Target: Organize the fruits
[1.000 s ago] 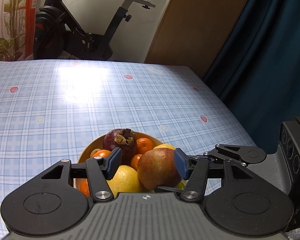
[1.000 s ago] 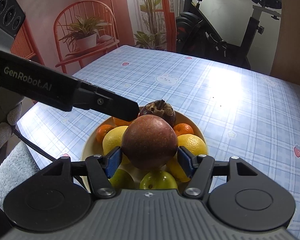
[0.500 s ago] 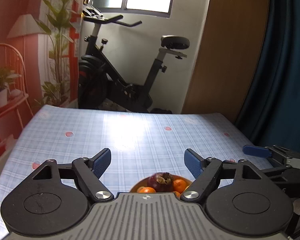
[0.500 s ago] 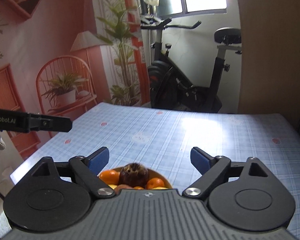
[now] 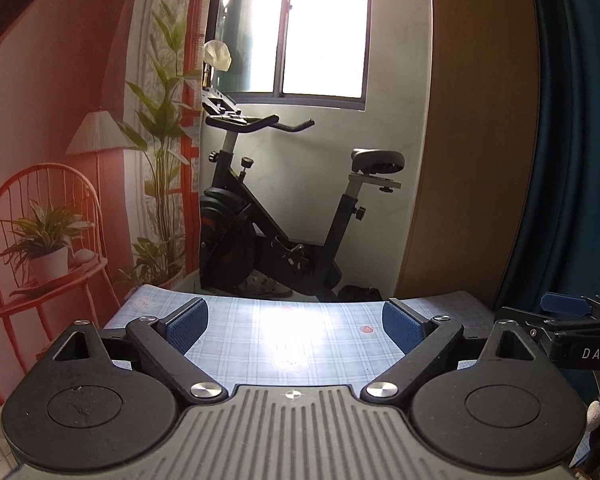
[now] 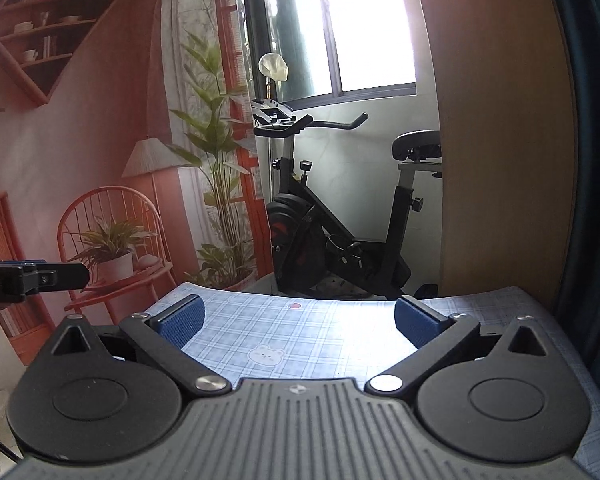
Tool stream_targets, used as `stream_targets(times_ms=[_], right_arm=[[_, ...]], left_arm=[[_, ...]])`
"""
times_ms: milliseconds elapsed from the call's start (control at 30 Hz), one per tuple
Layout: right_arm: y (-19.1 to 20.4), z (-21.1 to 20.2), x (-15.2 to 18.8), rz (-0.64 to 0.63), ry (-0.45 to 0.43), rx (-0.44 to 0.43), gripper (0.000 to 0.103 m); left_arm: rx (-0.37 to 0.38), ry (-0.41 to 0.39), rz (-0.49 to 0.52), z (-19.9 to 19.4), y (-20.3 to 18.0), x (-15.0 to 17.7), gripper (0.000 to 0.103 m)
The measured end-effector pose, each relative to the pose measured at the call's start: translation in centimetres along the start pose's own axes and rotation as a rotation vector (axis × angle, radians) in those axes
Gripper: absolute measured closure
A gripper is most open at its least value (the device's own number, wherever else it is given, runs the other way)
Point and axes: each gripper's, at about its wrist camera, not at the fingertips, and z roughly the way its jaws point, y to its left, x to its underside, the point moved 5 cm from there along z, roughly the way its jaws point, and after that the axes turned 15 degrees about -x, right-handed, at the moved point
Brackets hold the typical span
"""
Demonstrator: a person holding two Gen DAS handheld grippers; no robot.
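The table [image 5: 300,332] with its blue checked cloth is stretching out ahead, an exercise bike [image 5: 284,216] sitting just past its far edge. Both tools are pointing out across it, the left tool [image 5: 296,326] and right tool [image 6: 298,322] each opening wide with nothing between the pads. No fruit is showing in either view, so can't tell where it is.

We see daylight from the blown-out window [image 5: 324,28] glaring white on the desk [image 5: 288,340]; the room's corners stay dim, and the fisheye bends edges while focus holds sharp.
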Motion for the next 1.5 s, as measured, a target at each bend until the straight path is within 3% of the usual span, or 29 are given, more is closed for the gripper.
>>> stream_targets(times_ms=[200, 733, 1500], right_arm=[[0.7, -0.7, -0.7, 0.001, 0.0, 0.004, 0.0], [1.2, -2.3, -1.2, -0.003, -0.019, 0.031, 0.0], [1.4, -2.6, -1.5, 0.005, -0.018, 0.038, 0.0]], left_arm=[[0.016, -0.013, -0.025, -1.4, 0.4, -0.2, 0.007], [-0.026, -0.047, -0.004, -3.4, 0.2, -0.7, 0.005], [-0.031, -0.038, -0.008, -3.8, 0.1, -1.1, 0.004]])
